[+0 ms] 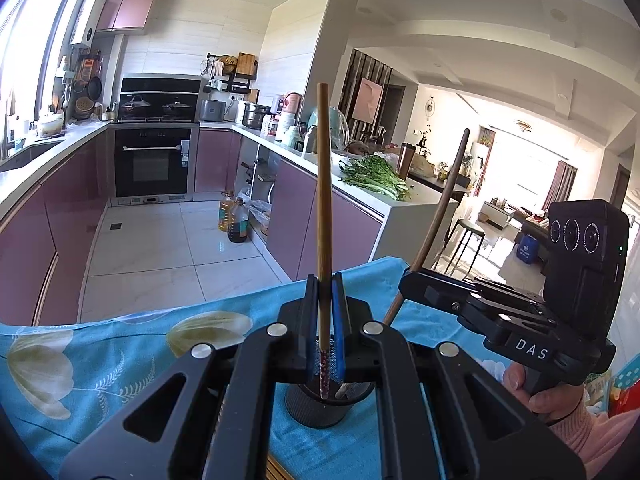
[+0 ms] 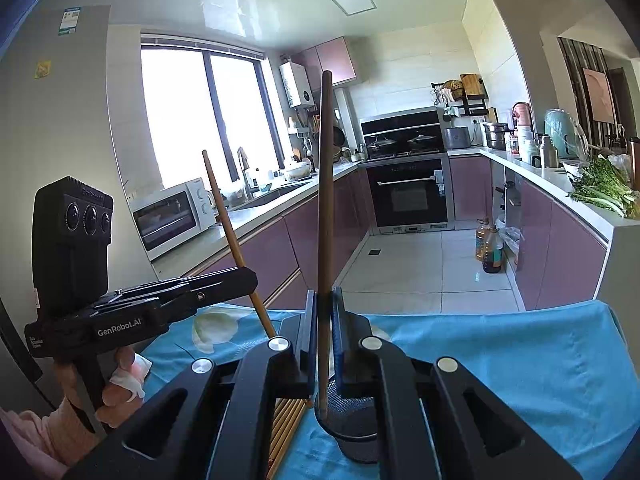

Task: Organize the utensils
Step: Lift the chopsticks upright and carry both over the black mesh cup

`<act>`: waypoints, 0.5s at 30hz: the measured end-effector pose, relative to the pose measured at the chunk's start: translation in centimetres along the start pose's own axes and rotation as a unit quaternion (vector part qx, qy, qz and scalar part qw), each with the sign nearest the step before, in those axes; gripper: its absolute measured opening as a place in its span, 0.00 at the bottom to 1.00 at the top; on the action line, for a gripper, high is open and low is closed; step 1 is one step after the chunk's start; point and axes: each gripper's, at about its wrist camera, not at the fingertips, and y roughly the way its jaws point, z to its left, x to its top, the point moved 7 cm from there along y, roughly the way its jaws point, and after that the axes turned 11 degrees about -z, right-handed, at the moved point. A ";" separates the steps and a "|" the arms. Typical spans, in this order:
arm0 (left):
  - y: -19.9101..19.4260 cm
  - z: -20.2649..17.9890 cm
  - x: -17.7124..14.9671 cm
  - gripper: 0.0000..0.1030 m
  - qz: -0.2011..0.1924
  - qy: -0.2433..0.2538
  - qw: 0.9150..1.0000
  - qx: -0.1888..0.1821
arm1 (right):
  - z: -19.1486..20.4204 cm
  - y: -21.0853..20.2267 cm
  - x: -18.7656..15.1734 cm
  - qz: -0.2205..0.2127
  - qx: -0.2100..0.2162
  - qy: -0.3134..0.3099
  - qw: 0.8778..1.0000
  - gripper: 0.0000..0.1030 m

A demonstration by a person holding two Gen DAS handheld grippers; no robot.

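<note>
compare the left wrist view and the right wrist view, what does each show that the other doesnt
Only the left wrist view: the living room and the light chopstick's patterned tip inside the mesh holder. Only the right wrist view: the microwave, the window and spare chopsticks on the cloth. Both: the blue cloth, the oven, the greens, and both tongs shut on upright chopsticks over the holder.

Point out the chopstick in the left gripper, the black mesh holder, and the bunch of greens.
light chopstick [image 1: 323, 184], left wrist view, mid-shaft.
black mesh holder [image 1: 320, 412], left wrist view, front wall.
bunch of greens [image 1: 374, 176], left wrist view, leafy middle.
</note>
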 end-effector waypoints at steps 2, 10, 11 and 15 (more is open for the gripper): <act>0.0 0.3 0.0 0.07 0.001 0.000 1.000 -0.002 | 0.0 0.1 0.0 0.001 0.001 0.001 1.000 0.06; 0.3 -0.2 -0.2 0.07 0.001 0.003 1.000 -0.003 | -0.4 0.4 0.2 0.002 -0.003 0.002 1.000 0.06; 0.2 -0.2 -0.2 0.07 0.000 0.004 1.000 -0.004 | -0.5 0.5 0.2 0.002 -0.004 0.002 1.000 0.06; 0.3 -0.3 0.2 0.07 0.000 0.006 1.000 -0.004 | -0.7 0.7 0.2 0.004 -0.005 0.001 1.000 0.05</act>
